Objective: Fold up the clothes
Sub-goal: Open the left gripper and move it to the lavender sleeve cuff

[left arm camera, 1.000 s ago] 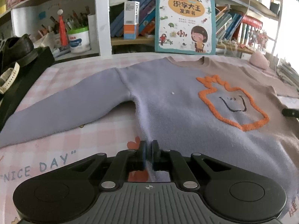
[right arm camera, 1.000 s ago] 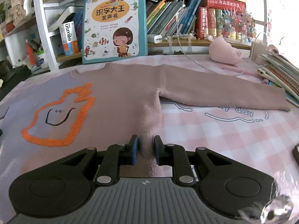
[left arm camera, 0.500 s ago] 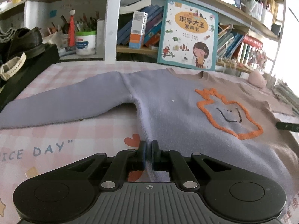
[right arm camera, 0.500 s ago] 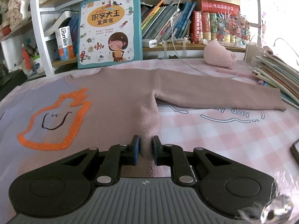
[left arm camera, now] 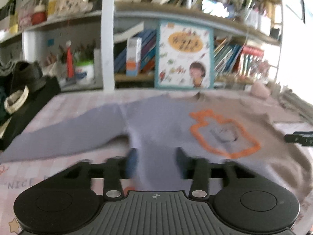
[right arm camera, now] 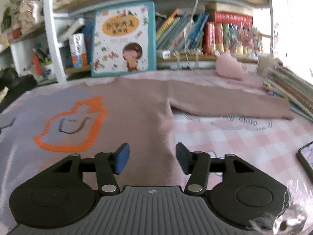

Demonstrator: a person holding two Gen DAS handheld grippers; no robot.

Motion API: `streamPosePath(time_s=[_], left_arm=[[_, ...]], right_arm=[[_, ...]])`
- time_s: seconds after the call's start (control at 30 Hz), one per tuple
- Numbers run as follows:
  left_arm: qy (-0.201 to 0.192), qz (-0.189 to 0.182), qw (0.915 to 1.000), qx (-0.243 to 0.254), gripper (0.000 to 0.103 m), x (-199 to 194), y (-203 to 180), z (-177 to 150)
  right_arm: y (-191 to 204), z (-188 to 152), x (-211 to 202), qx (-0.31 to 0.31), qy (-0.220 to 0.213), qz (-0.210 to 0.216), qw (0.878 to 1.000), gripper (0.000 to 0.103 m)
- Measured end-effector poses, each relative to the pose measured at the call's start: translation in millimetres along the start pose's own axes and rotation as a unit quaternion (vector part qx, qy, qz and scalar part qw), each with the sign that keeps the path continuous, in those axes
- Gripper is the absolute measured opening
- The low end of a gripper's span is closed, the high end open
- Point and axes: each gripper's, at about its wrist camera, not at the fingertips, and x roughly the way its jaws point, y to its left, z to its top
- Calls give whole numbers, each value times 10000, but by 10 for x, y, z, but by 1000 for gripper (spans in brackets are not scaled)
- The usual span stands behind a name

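both grippers wide over the sweater

spread flat across the pink checked tablecloth (right arm camera: 244, 137), sweater (right arm camera: 137, 113), lilac one half, dusty pink the other, orange outline on the chest. left gripper (left arm camera: 156, 156) fingers parted wide, gripping nothing, over the lilac side seam. right gripper (right arm camera: 152, 156) equally wide, empty, above the pink side edge. phone (right arm camera: 306, 158) at far right.
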Motion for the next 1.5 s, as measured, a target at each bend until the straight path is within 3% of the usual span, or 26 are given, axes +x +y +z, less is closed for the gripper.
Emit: streamPosePath(time_s=[0.1,0.2,0.27,0.57,0.77,1.27,1.5], left_arm=[[-206,89,9993,288,80,-103,-139,57],[-373,172,9980,483,94,-179,-244,106],[-455,210,9972,549,98,-214,-280,117],[-397,454,9977,300,100,-312,-90,-196],[-387,513,9979,81,100,-366,99,-316],[-475,1162,9919,-219,102,-400,569,-406],[-336,1469,9875,-459,102,-317,866,-405]], right_arm=[[155,29,-153,-143,-253,44,9996,88],[333,33,-254,-386,-427,61,9983,97],[454,11,-285,-631,-519,-10,9967,101],[708,-137,-247,-778,-429,-231,9958,101],[976,-200,-283,-815,-685,-307,9938,102],[1615,55,122,-448,-773,983,9911,103],[1945,114,246,-1012,-781,1318,9830,103]])
